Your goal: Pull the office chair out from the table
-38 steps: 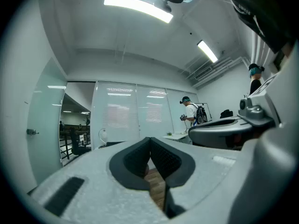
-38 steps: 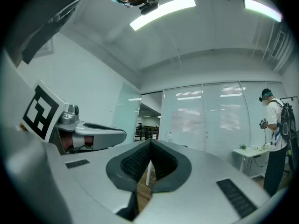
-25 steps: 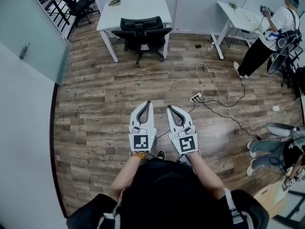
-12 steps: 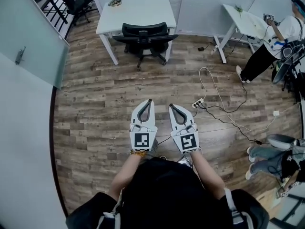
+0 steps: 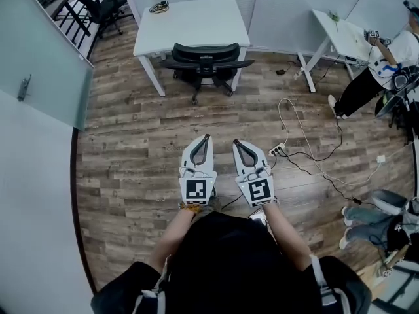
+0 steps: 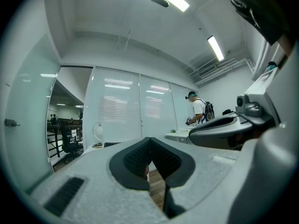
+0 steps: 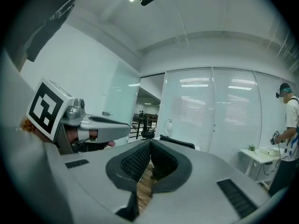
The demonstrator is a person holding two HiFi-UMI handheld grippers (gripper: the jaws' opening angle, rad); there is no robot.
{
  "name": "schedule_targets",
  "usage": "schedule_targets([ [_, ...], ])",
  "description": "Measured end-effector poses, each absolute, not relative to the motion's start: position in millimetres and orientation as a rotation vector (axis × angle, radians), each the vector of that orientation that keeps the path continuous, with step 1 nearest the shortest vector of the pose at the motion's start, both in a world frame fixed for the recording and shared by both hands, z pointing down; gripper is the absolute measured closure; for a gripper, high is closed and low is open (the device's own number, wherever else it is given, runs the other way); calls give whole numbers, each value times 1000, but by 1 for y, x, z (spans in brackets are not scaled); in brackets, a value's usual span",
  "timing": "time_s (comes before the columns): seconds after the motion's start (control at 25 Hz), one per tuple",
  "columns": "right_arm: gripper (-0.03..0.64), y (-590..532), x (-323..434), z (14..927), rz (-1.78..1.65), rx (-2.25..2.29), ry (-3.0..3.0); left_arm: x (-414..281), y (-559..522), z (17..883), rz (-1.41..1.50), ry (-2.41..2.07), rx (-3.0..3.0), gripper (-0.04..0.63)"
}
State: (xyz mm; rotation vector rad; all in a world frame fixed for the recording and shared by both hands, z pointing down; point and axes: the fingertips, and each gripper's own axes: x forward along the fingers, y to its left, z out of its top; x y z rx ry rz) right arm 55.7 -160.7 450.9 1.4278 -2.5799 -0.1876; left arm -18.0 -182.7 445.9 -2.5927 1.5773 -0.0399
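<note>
Black office chair (image 5: 206, 56) at table (image 5: 196, 18); left hand-held gripper (image 5: 206, 137) and right hand-held gripper (image 5: 236, 142) clenched.

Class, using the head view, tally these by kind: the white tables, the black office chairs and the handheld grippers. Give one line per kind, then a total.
White rectangular tables: 2
Black office chairs on wheels: 2
White two-jaw grippers: 2, left gripper and right gripper
Total: 6

no readable text, labels, brands, numbers or signs anywhere in view
</note>
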Motion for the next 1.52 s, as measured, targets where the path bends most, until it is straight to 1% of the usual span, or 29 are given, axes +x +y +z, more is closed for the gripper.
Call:
schedule_targets([
  [0.32,611,-215,30,450,-199,1443,-2564,-46,-237,445,-40,1564,-2585,577],
  [0.68,610,-284,27,470,-178,1411,-2554,-63,-297,457,-119,1583,-2549,577],
  [0.96,609,-368,32,490,-240,1359,-2527,-68,-374,473,-195,1573,-2491,577],
  [1.28,609,-455,42,512,-442,1163,-2400,-79,-462,504,-444,1493,-2408,575],
  [1.52,609,-505,55,555,-500,1008,-2296,-82,-509,551,-686,1276,-2368,574],
])
